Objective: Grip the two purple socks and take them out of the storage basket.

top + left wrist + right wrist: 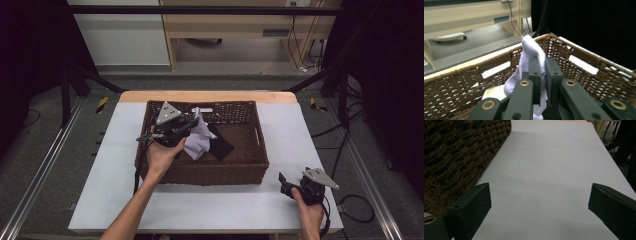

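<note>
A brown wicker basket [252, 165] stands in the middle of the white table. My left gripper [192, 121] hangs over the basket's left half, shut on a pale lilac sock [200, 137] that droops from its jaws. In the left gripper view the lilac sock [530, 51] sticks up between the closed jaws of the left gripper [543, 67], with the basket wall [579, 72] behind. A black cloth [220, 144] lies on the basket floor beside the sock. My right gripper [283, 182] rests low on the table by the basket's front right corner, open and empty, as the right gripper [540, 197] view confirms.
The white table top [549, 170] stretches ahead of the right gripper, with the basket corner [456, 152] at its left. Beyond the table are a wooden desk [240, 25], floor cables [300, 55] and black frame bars. A white object [494, 93] lies on the basket floor under the sock.
</note>
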`<state>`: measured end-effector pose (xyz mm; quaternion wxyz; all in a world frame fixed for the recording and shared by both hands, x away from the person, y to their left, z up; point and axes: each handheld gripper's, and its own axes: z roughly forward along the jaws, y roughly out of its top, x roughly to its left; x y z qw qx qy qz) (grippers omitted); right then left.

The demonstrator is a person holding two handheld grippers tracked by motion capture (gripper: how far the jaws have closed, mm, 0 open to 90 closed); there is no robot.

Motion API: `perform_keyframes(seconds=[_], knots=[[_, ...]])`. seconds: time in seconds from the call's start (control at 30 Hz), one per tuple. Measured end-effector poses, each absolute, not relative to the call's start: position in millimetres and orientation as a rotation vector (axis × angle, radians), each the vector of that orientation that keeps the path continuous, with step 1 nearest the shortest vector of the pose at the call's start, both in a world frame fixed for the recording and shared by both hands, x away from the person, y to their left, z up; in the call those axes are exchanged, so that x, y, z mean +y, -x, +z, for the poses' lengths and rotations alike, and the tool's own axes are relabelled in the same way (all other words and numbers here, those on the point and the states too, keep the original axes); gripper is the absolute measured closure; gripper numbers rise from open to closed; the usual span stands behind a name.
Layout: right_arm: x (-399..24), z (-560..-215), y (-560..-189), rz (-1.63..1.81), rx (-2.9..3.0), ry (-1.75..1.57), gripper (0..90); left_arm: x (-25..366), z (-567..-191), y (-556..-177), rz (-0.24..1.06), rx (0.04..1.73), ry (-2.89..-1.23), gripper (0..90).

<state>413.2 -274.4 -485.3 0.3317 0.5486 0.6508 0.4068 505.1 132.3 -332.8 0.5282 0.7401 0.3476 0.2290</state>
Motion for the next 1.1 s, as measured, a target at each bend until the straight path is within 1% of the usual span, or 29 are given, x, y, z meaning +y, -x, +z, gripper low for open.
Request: perform_keyframes(seconds=[0.27, 0.4, 0.67, 0.8, 1.1], knots=[[-274.5, -485.3, -413.2, 1.063, 1.700, -1.434, 5.0, 146.5, -310.8, -480.6, 0.532, 0.786, -1.714, 83.7], [-274.7, -485.3, -413.4, 1.062, 1.700, -1.439, 5.0, 147.9, -302.1, -466.3, 0.552, 0.745, -1.713, 83.7], [-274.8, -485.3, -413.4, 1.064, 1.699, -1.437, 5.0, 156.1, -284.9, -436.8, 0.524, 0.678, -1.669, 83.6], [-274.8, -485.3, -413.4, 1.064, 1.699, -1.438, 5.0, 161.2, -281.2, -423.2, 0.493, 0.667, -1.656, 83.6], [-275.1, -485.3, -413.6, 1.063, 1.700, -1.441, 5.0, 169.9, -278.2, -395.4, 0.475, 0.618, -1.649, 83.6]])
